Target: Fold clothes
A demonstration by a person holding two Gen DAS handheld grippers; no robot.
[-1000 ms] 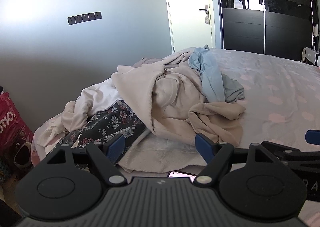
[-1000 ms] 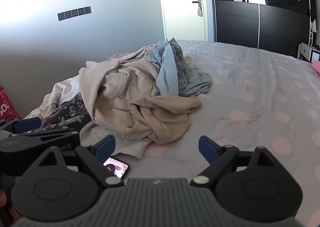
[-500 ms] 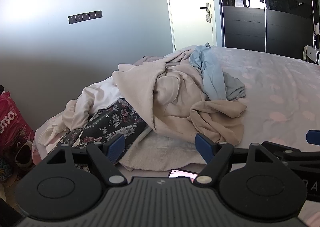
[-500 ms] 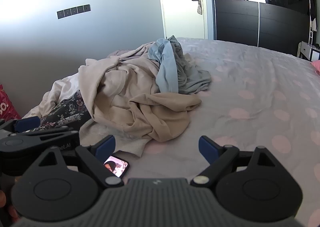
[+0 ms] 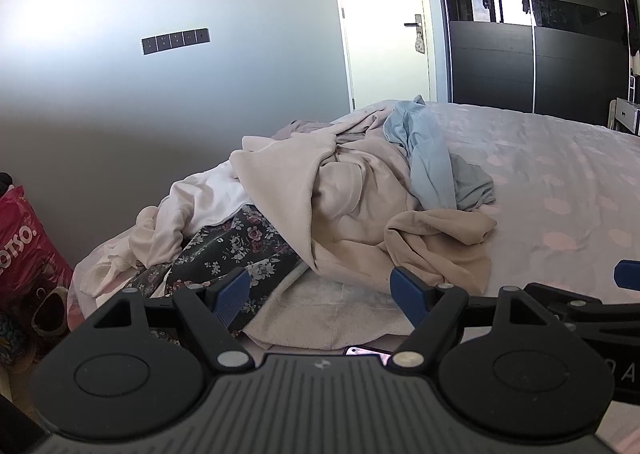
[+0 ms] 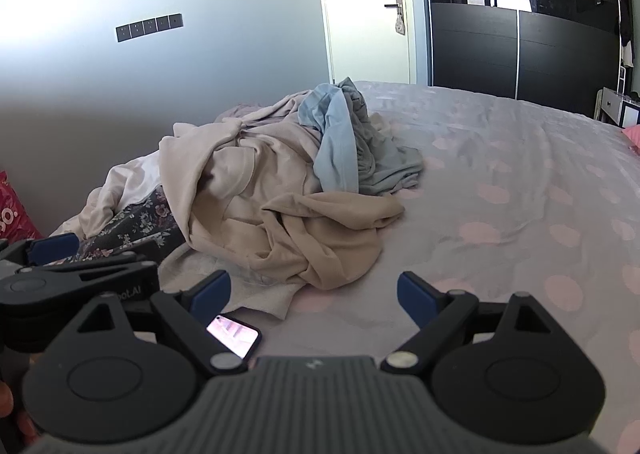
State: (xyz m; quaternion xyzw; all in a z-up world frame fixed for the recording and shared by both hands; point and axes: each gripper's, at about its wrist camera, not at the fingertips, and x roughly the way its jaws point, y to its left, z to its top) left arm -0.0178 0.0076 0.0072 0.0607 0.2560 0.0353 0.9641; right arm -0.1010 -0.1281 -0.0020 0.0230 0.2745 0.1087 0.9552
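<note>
The bed (image 6: 500,173), with a pale grey cover dotted in pink, fills most of both views and is cut off at the right edge and at the bottom behind the tools. On its left part, toward 10 o'clock from the right wrist camera, lies the pile of clothes (image 6: 260,181), unfolded and tangled, so it is hard to tell where one garment ends. On top is a beige sweatshirt (image 5: 360,205), with a light blue garment (image 6: 336,145) draped over its far side and a grey-green one touching it. A dark floral garment (image 5: 236,250) is partly buried under the beige cloth at 9 o'clock, and a white garment (image 5: 208,197) hangs over the bed's edge. A pale towel-like cloth (image 5: 328,314) lies flat under the pile; its near edge is hidden by the left gripper. Behind the bed stands a grey wall (image 5: 160,113) with a row of dark switches (image 5: 175,41), a white door (image 6: 364,9) and a black wardrobe (image 6: 520,21) at 1 o'clock. A red bag (image 5: 24,250) on the floor is cut off at the left edge. A phone (image 6: 234,336) with a lit screen lies on the bed, half hidden. The left gripper (image 5: 320,290) and the right gripper (image 6: 314,292) hover near the pile with jaws spread wide and nothing between them.
</note>
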